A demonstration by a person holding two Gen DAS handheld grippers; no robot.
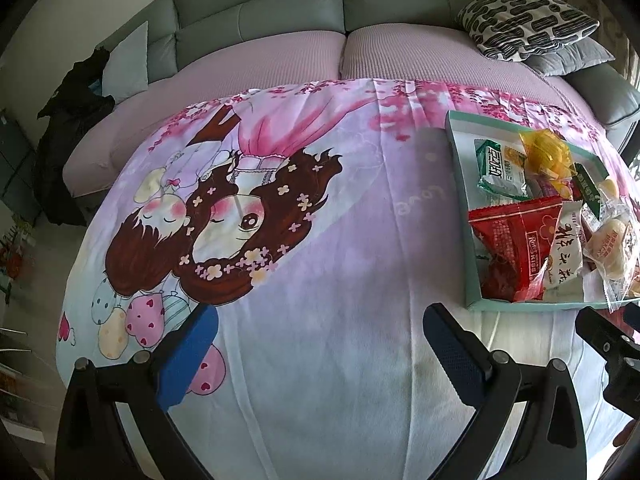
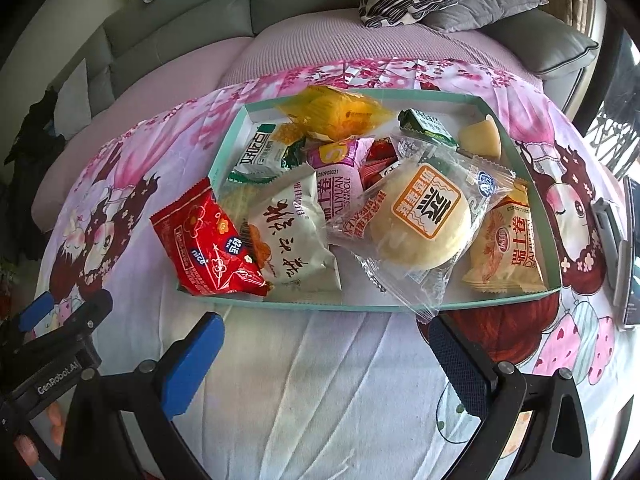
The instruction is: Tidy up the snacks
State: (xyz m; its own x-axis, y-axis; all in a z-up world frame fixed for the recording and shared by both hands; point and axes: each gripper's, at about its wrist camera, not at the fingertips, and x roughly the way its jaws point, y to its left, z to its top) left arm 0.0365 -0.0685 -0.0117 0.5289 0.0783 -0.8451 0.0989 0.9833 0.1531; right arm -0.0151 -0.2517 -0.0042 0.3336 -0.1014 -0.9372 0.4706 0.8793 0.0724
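Observation:
A shallow teal-rimmed tray (image 2: pixel 288 304) holds several wrapped snacks on a cartoon-print cloth. A red packet (image 2: pixel 204 240) leans over its left rim, beside a white packet with black script (image 2: pixel 292 236). A round pastry in clear wrap (image 2: pixel 420 224) lies in the middle, a yellow packet (image 2: pixel 336 112) at the back. My right gripper (image 2: pixel 320 364) stands open just in front of the tray, holding nothing. In the left wrist view the tray (image 1: pixel 460 184) sits far right with the red packet (image 1: pixel 512 240) at its near corner. My left gripper (image 1: pixel 316 356) is open over bare cloth.
The cloth (image 1: pixel 320 240) covers a low table before a grey sofa (image 1: pixel 280 8) with pink seat covers and a patterned cushion (image 1: pixel 524 20). A dark flat device (image 2: pixel 628 248) lies at the table's right edge. The left gripper's body (image 2: pixel 52 344) shows at the right view's lower left.

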